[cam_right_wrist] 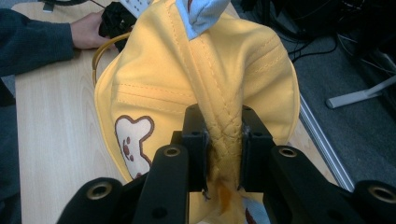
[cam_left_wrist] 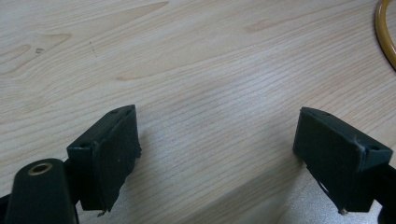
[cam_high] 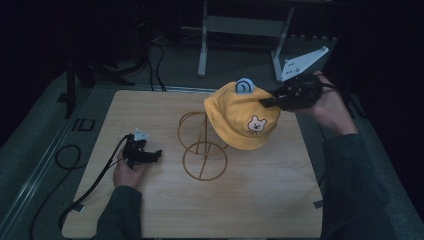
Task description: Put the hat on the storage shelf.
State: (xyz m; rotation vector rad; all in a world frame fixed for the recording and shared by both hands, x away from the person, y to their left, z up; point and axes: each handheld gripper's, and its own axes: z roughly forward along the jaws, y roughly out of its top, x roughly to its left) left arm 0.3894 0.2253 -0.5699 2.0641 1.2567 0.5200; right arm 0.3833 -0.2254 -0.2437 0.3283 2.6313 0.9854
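Right gripper pinching a yellow hat above a wooden table.

The two black jaws rise from the bottom edge and are closed on a stitched fold of the hat's yellow fabric. A pale blue ear-shaped piece sticks up at the top of the hat. A white bear face with brown outline is sewn on the left side. Behind the hat, at upper left, a person's hand in a dark sleeve holds the other gripper beside a curved yellow wire. Grey floor and cables lie to the right.
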